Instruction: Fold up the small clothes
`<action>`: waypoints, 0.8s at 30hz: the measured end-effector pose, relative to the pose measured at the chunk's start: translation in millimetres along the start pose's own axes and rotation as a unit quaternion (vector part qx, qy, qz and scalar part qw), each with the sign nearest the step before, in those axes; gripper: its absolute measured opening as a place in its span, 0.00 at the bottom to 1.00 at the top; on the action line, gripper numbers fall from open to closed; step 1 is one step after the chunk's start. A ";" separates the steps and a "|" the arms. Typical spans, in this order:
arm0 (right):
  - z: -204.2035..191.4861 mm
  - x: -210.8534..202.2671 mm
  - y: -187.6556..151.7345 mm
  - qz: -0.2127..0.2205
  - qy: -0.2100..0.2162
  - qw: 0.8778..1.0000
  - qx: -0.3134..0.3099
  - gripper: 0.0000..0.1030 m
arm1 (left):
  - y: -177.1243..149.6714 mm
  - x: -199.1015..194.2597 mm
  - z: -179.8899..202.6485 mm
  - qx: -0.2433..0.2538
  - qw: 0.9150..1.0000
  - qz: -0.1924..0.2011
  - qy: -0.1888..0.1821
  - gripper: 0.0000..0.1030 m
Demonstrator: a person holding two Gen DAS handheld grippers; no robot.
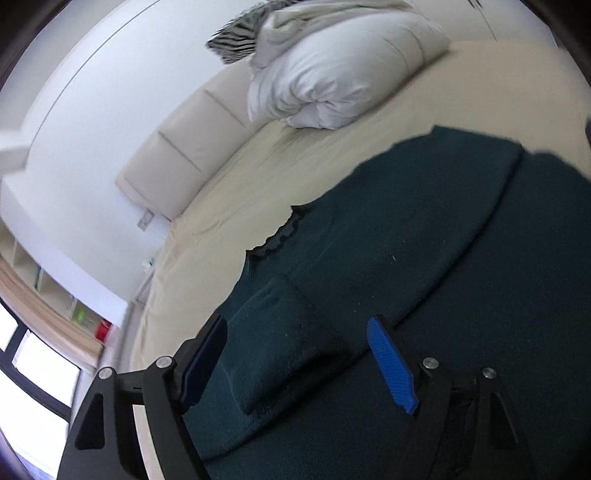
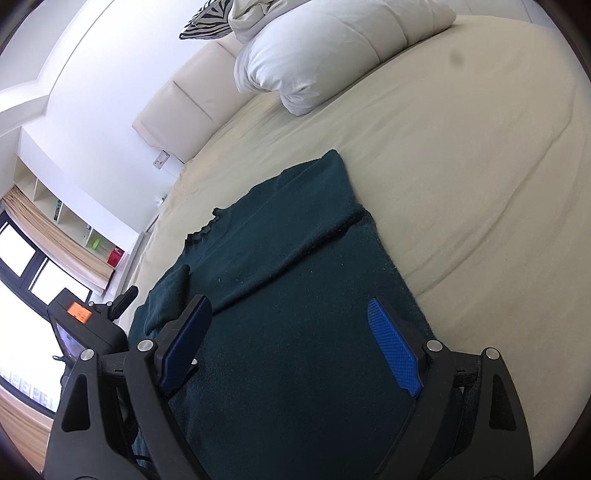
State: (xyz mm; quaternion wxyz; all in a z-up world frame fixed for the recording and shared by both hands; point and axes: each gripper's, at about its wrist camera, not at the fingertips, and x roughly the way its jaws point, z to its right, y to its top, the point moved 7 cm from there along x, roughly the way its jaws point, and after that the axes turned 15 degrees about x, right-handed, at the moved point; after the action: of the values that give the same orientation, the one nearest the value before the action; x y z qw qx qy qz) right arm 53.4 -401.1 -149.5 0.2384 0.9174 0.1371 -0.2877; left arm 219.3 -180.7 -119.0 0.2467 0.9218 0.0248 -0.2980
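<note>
Pretty roomy setup: a big bed with a cream sheet, a bunched-up white duvet piled at the head end, and a zebra-striped pillow poking out behind it against the padded headboard. Off to the left there's a wall shelf with a green and a red thing on it, plus windows below. Nothing lies on the sheet around the garment, so nothing's in the way there. The sweater is dark teal knit, lying flat on the near part of the bed, with a frilly neckline facing the headboard side. One sleeve is folded across the body as a diagonal band, and the other sleeve's cuff lies doubled back on the left. Left gripper has its jaws spread wide right over that cuff, blue pads not pressing on it, so it's not holding anything. Right gripper is wide open too, hanging above the lower body of the sweater with nothing in it. The left gripper's body shows in the right view, just off the sweater's left edge.
</note>
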 end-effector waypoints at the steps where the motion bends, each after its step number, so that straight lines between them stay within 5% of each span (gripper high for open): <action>1: 0.4 -0.1 0.3 0.001 0.000 1.000 0.001 0.84 | -5.3 -5.6 -9.2 -0.040 0.999 0.005 -0.020 0.78; 7: -36.2 2.2 -4.6 -0.001 0.003 0.997 -0.081 0.84 | -72.9 -13.2 -68.5 -0.261 0.959 0.011 -0.109 0.78; 11: -98.8 19.0 -23.3 -0.008 0.005 0.980 -0.200 0.84 | -131.6 -5.2 -118.1 -0.391 0.911 0.014 -0.133 0.78; 17: -196.0 79.0 -73.5 -0.030 -0.008 0.933 -0.359 0.84 | -187.5 12.3 -146.7 -0.484 0.861 0.007 -0.157 0.77; 24: -251.6 152.9 -165.0 -0.055 -0.053 0.847 -0.527 0.67 | -208.6 20.0 -143.3 -0.525 0.831 0.015 -0.184 0.75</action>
State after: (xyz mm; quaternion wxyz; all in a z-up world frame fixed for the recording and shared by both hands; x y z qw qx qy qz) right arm 227.4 -113.7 -118.0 0.6766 0.6285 0.3051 -0.2327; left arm 272.5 67.5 -121.6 0.6979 0.5820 0.1175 -0.4005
